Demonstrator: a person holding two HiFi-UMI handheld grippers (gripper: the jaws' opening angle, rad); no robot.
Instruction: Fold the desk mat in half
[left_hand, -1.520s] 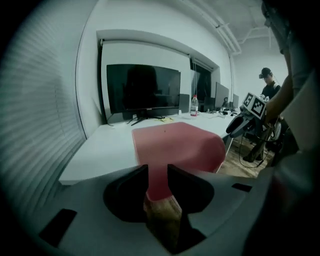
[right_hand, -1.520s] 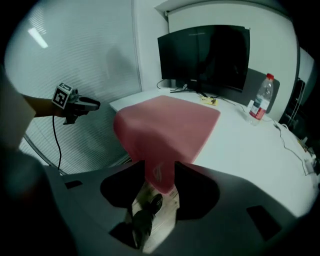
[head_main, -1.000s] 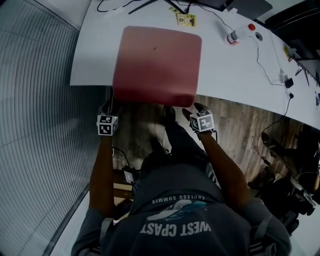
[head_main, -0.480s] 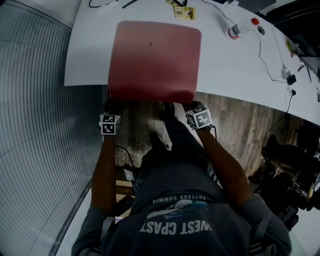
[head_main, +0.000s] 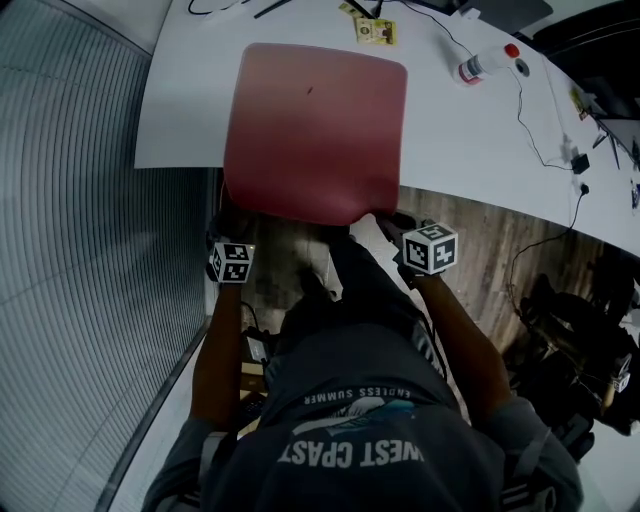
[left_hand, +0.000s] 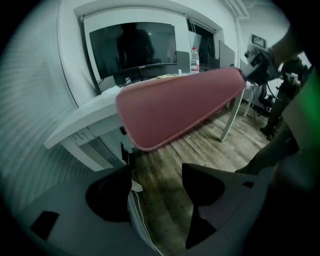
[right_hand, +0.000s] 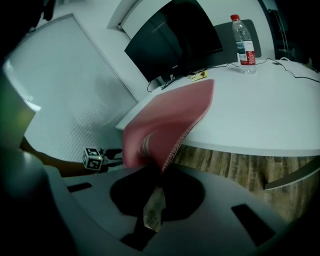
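Over the last second my right claw (right_hand: 157, 172) has gone from wide open to clamping the near right corner of the desk mat (head_main: 315, 130). It is still closing, with the stitched edge pinched between its pads. My left claw (left_hand: 156, 172) has dropped a little lower and is opening further. Nothing sits between its jaws, and the mat's near left corner hangs above and beyond it, not touching.

The mat lies flat on the white bench (head_main: 470, 140), with its near strip hanging over the front edge above the wooden floor.

I think the main risk is lifting with only one corner held. The mat would twist, the fold would come out skewed, and the free left corner would droop or drag. My right hold is also close to the edge, so a quick pull could slip it out. Pulling towards me instead of up and over could drag the overhanging mat off the bench.

A yellow card (head_main: 375, 32) lies just past the mat's far edge, and dark cables (head_main: 530, 120) and a water bottle (head_main: 485, 65) lie off to the right. None of these is on the mat, so the fold path looks clear unless the mat slides away from me.
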